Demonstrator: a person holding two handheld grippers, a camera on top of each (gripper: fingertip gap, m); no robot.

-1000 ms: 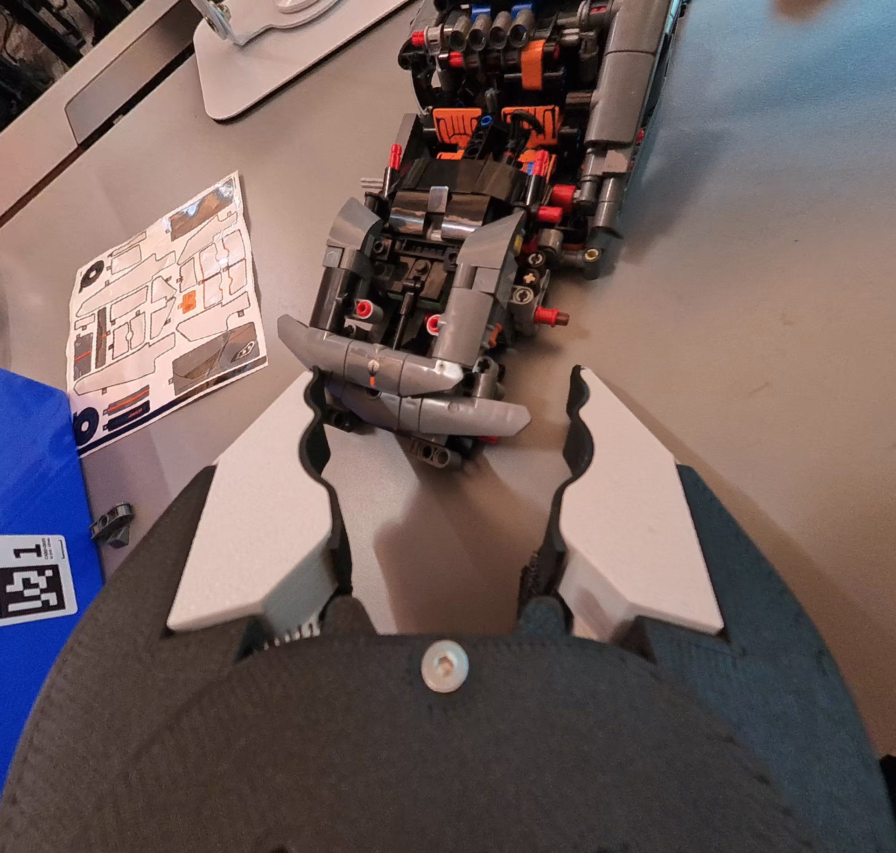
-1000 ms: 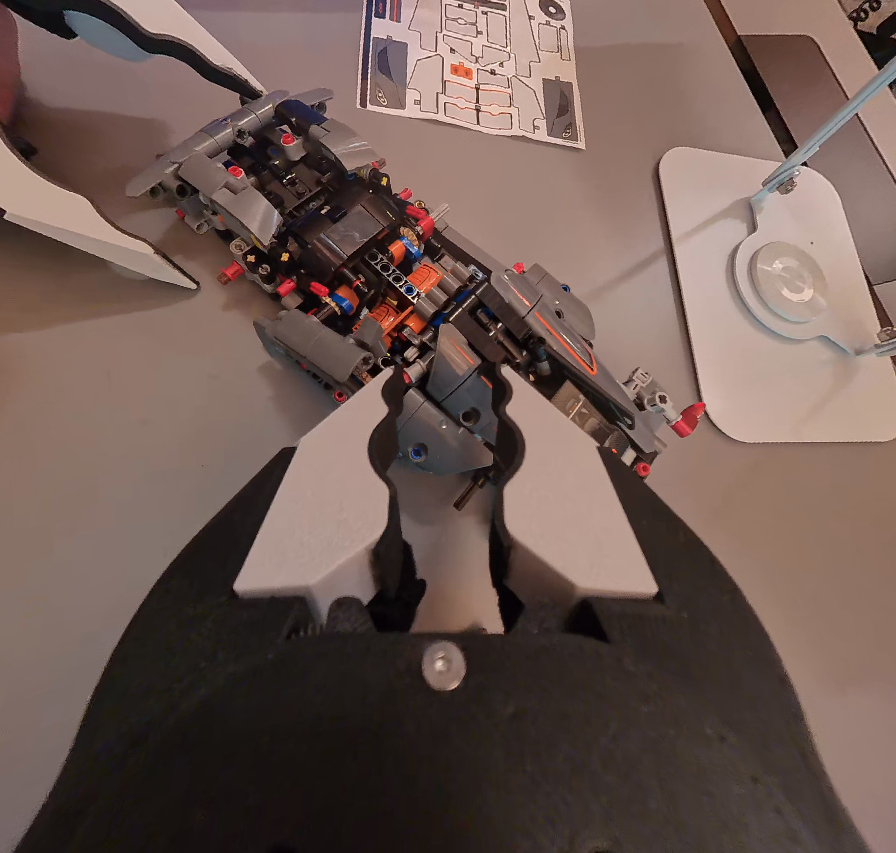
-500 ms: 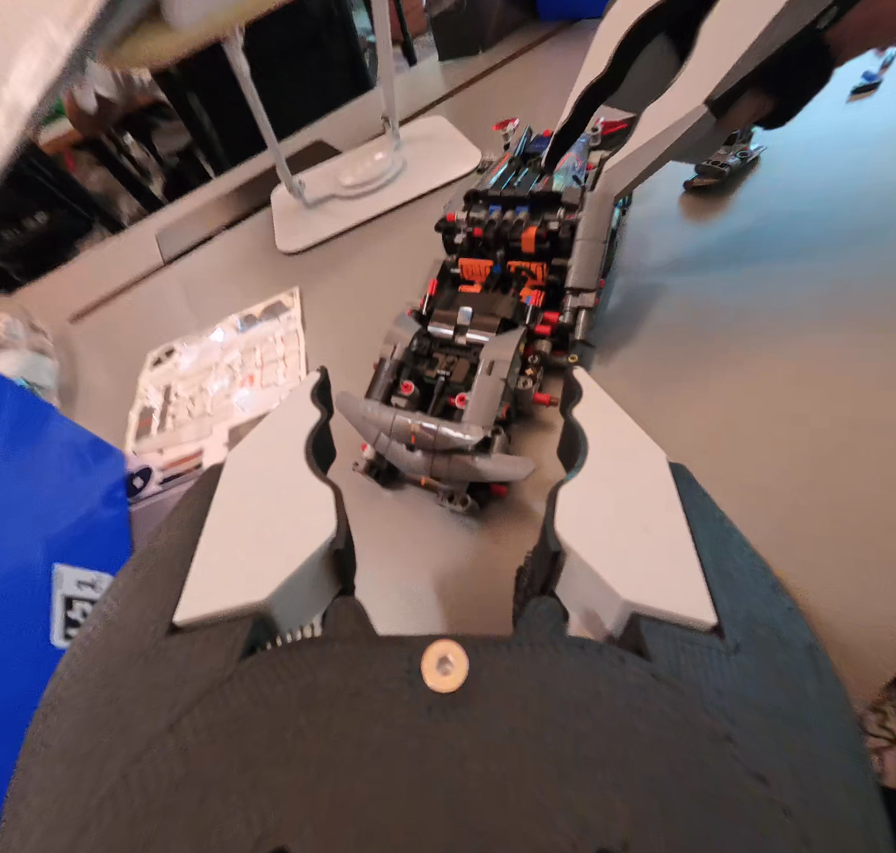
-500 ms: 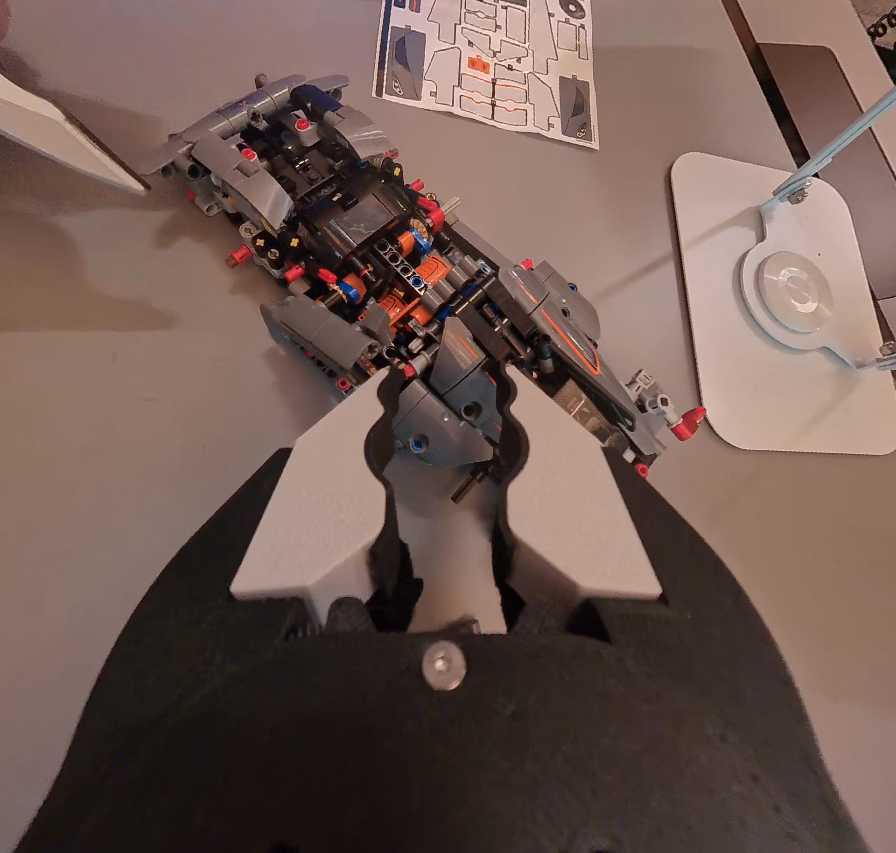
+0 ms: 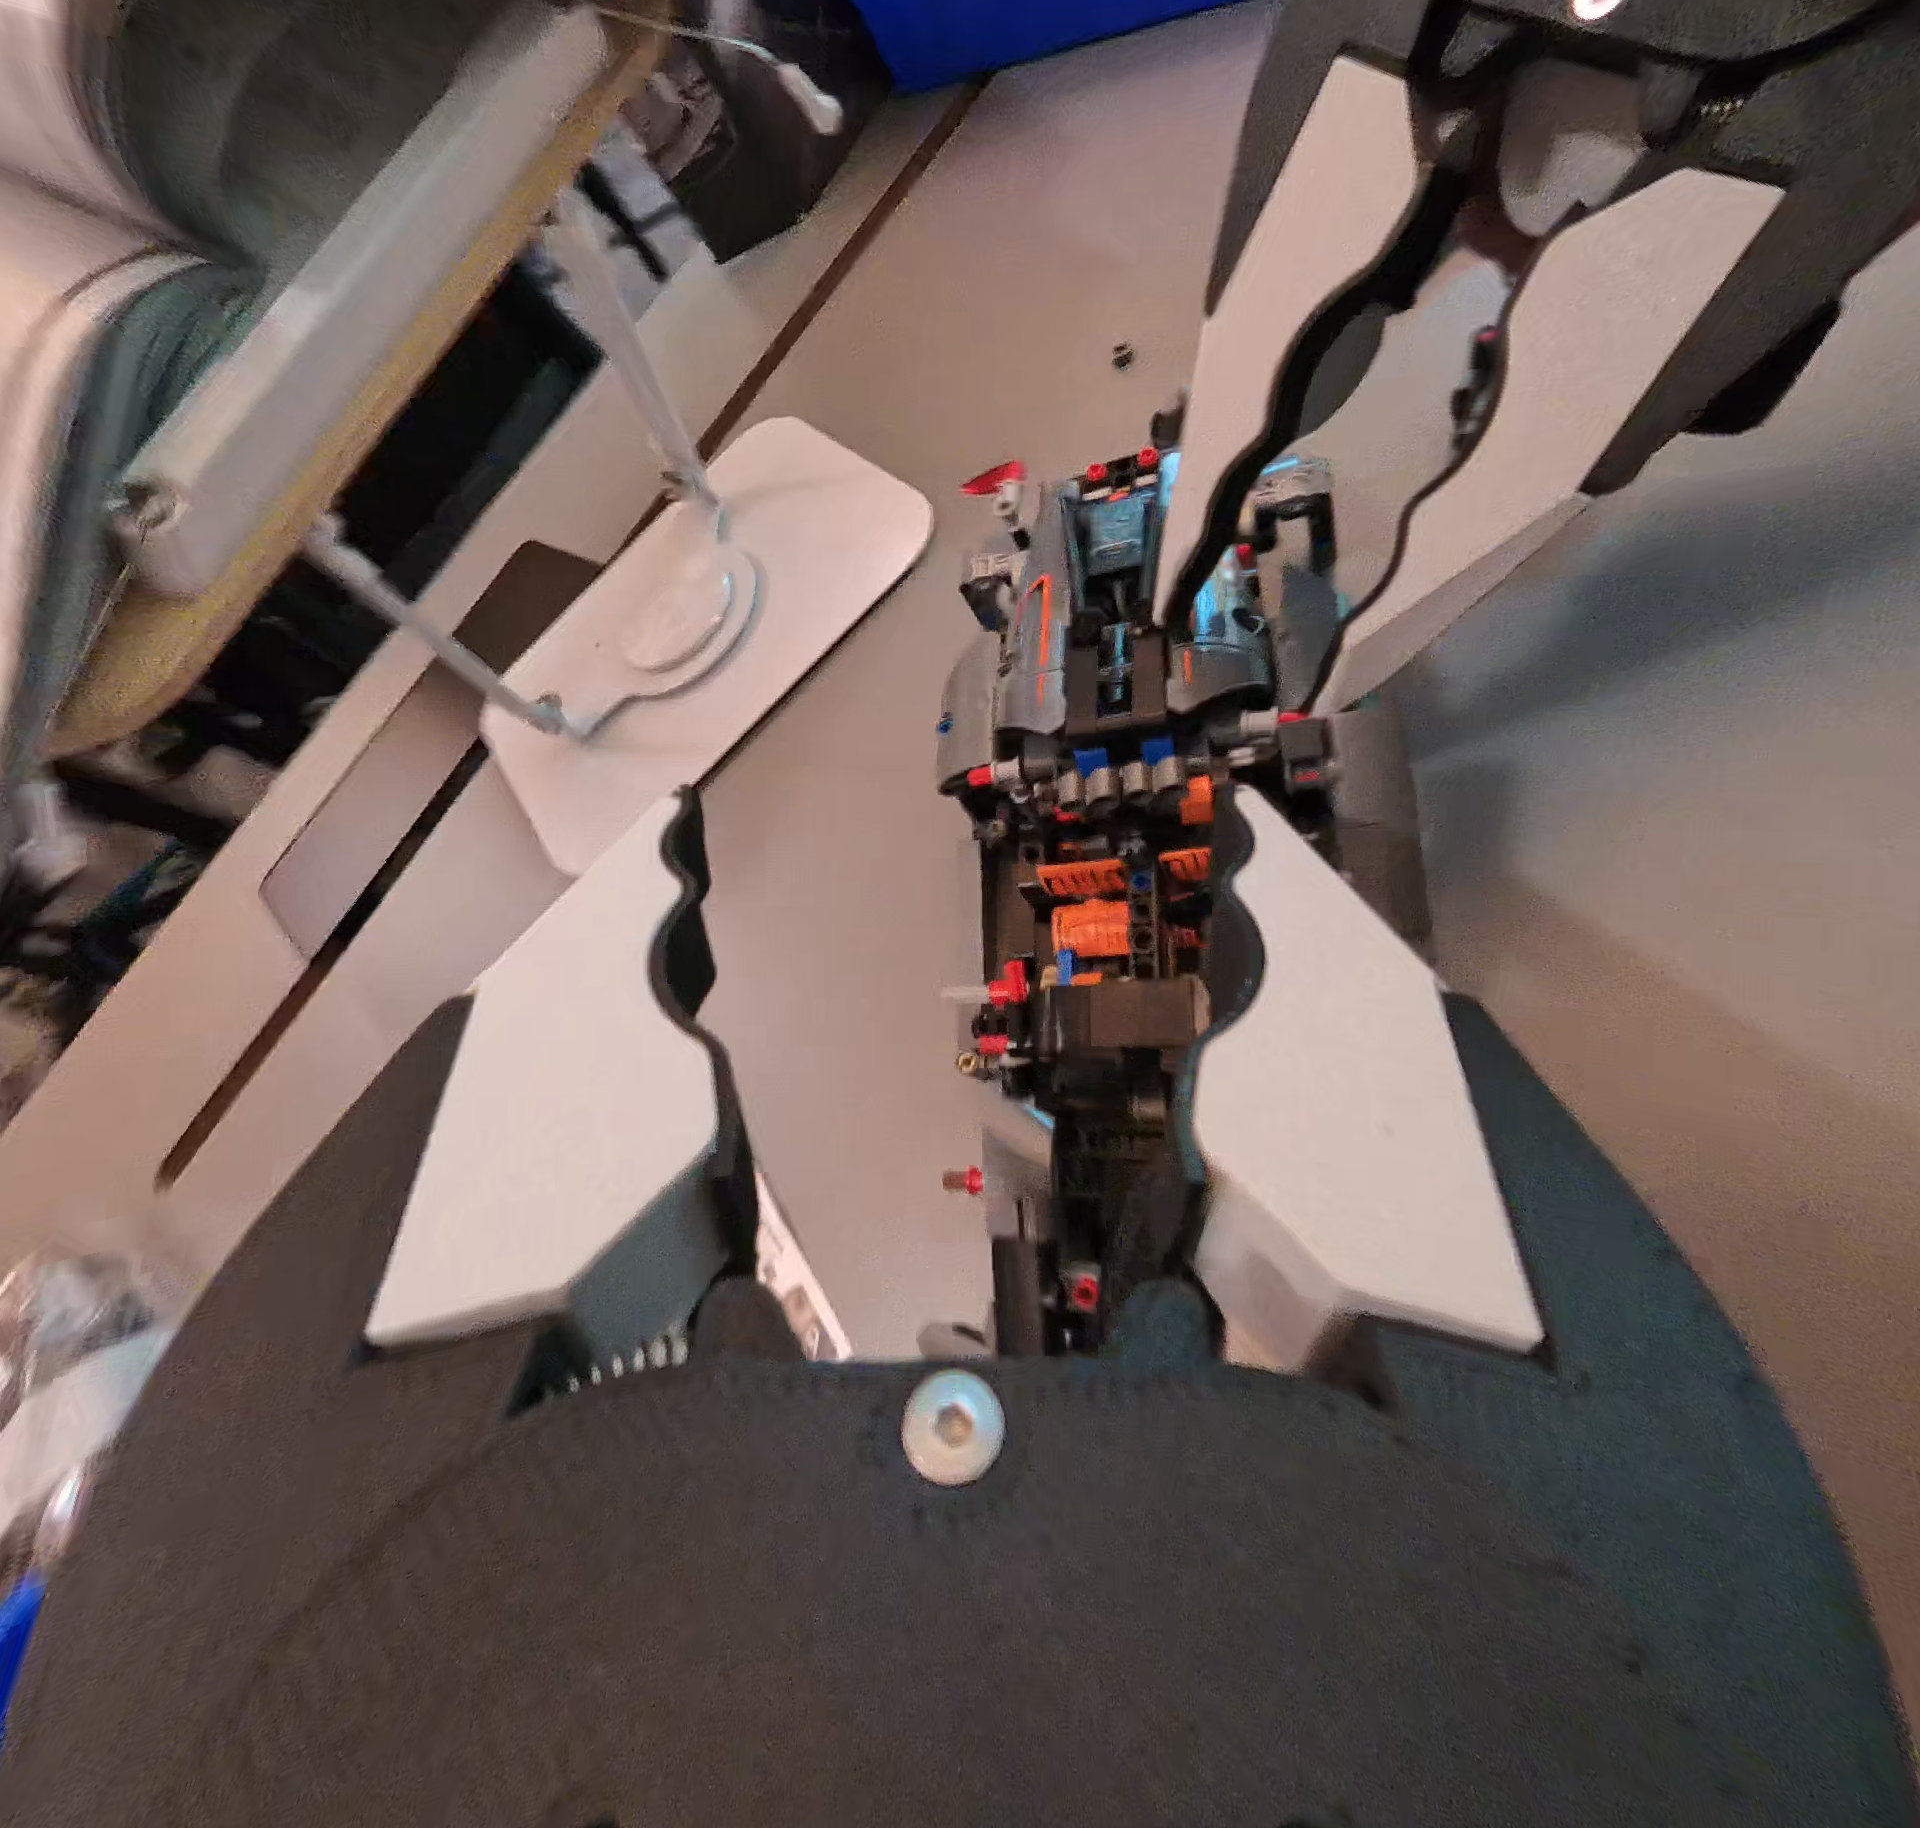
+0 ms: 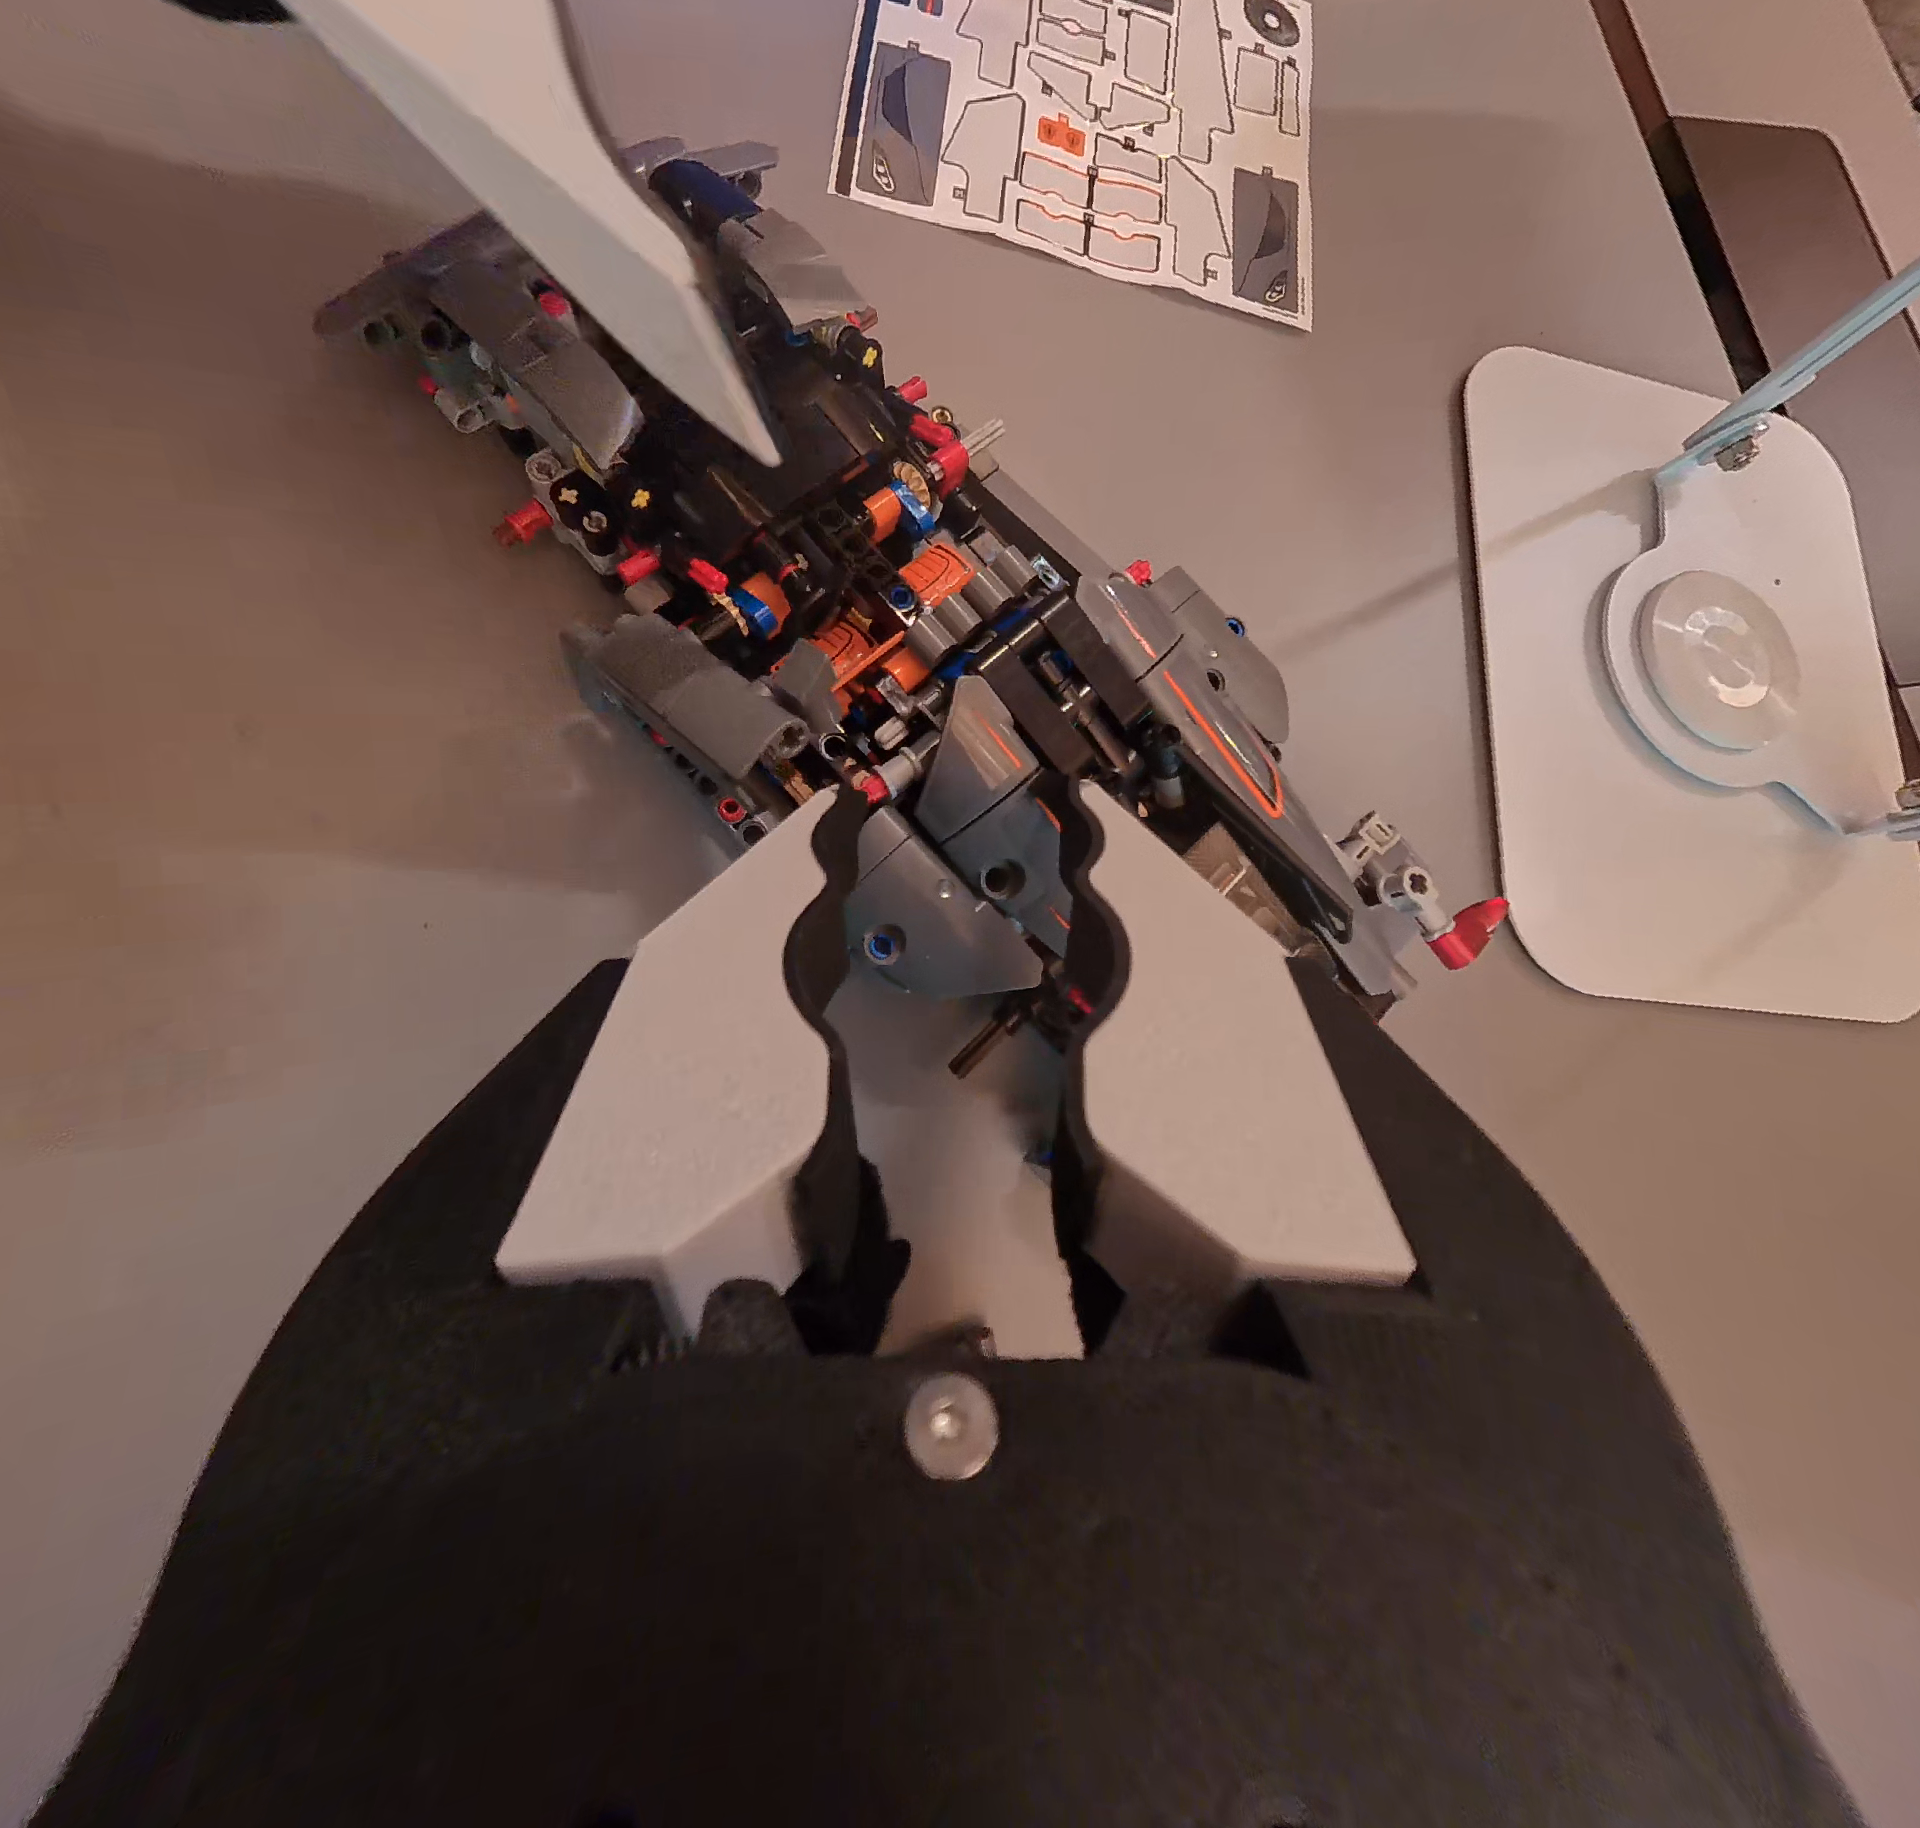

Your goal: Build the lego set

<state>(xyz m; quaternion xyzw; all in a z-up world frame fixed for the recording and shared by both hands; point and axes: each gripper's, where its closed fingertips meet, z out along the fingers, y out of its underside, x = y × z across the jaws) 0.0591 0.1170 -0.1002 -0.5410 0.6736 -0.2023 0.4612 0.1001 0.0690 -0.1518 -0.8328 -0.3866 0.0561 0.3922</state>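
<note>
Your left tool (image 5: 961, 931) has swung in over the car (image 6: 831, 573), its fingers spread wide, one side of the car lying between them. Your right tool (image 6: 956, 905) is clamping the grey tail panel. On the desk (image 6: 260, 895), the car is looking largely framed: grey bodywork, orange and black inner parts, red pins exposed. No wheels are showing, and the sticker sheet (image 6: 1081, 105) beside it is looking partly used.

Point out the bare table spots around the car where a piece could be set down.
Bare table spreads along the lego car on the side away from the sticker sheet. A narrower strip lies between the car, the sheet and the white stand base. It is crowded over the car itself, where both tongs work.
</note>
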